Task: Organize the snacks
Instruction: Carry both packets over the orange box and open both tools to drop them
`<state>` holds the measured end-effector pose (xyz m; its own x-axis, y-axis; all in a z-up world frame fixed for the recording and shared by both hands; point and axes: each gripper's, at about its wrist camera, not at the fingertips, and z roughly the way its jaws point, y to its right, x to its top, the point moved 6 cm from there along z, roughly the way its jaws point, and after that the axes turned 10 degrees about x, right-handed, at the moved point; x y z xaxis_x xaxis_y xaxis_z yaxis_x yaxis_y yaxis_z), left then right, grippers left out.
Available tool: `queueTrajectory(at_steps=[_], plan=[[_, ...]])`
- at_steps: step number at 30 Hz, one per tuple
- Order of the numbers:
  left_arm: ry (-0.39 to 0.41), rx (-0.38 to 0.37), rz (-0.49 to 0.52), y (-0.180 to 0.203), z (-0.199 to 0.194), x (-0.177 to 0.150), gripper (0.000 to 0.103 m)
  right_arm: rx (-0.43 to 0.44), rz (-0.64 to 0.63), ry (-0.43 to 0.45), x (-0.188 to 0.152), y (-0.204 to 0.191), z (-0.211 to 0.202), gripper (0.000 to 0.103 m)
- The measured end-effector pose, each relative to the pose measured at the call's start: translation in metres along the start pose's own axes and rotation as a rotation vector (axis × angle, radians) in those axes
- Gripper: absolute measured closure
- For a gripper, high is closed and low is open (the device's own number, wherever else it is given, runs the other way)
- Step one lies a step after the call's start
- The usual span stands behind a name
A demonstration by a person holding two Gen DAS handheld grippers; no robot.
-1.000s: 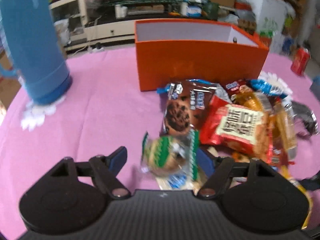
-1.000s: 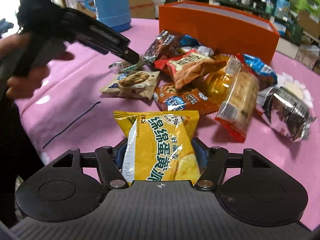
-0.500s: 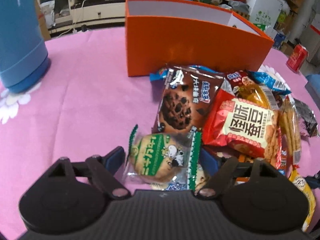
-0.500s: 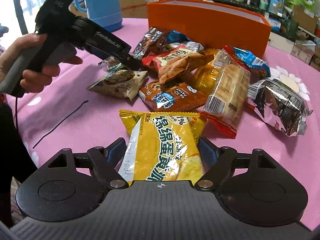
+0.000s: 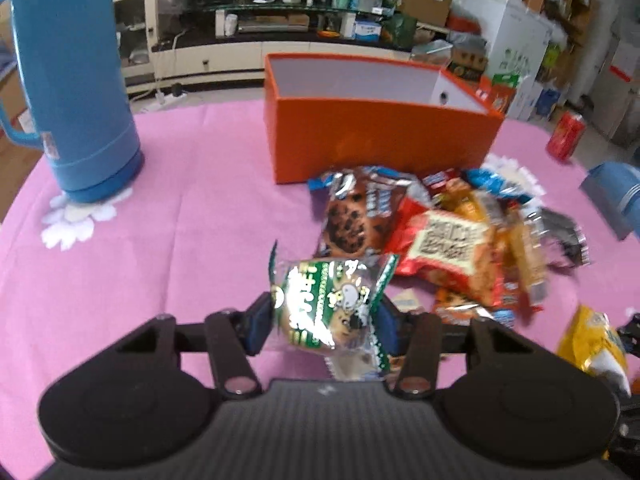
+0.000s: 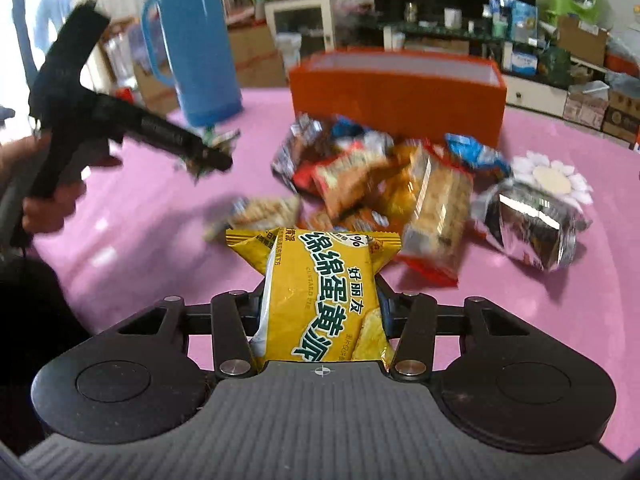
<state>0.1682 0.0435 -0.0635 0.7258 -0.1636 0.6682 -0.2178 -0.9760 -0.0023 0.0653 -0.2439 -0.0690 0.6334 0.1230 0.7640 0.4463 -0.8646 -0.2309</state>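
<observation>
hand-held gripper (image 6: 320,300): black, silver pivot screws | fingers (image 5: 256,322): blue pads

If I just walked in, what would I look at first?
Probably the yellow pie packet squeezed in the right claw, right up close, and the green cookie packet pinched in the left claw; both claws have just been closing on them. Behind sits a bright heap of snacks on the pink tablecloth, in front of an orange box, with a tall blue flask to the left.

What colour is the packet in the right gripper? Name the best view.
Yellow custard pie packet, dark green lettering; clearest in the right wrist view.
</observation>
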Motion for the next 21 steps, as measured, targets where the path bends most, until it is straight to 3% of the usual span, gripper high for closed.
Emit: queueTrajectory(at_steps=[4, 10, 15, 19, 21], plan=[[0.037, -0.053, -0.030, 0.011, -0.008, 0.036, 0.051, -0.002, -0.007, 0.070, 0.037, 0.008, -0.013, 0.073], [0.105, -0.047, -0.061, 0.018, 0.024, 0.130, 0.051, -0.135, -0.080, 0.170, 0.133, 0.069, 0.000, 0.073], [0.114, -0.053, -0.075, 0.030, 0.077, 0.196, 0.051, -0.195, -0.097, 0.159, 0.205, 0.128, 0.052, 0.073], [0.096, -0.044, -0.060, 0.041, 0.120, 0.223, 0.051, -0.187, -0.072, 0.113, 0.240, 0.162, 0.111, 0.073], [0.092, -0.027, -0.043, 0.045, 0.139, 0.230, 0.045, -0.177, -0.052, 0.090, 0.249, 0.174, 0.139, 0.072]])
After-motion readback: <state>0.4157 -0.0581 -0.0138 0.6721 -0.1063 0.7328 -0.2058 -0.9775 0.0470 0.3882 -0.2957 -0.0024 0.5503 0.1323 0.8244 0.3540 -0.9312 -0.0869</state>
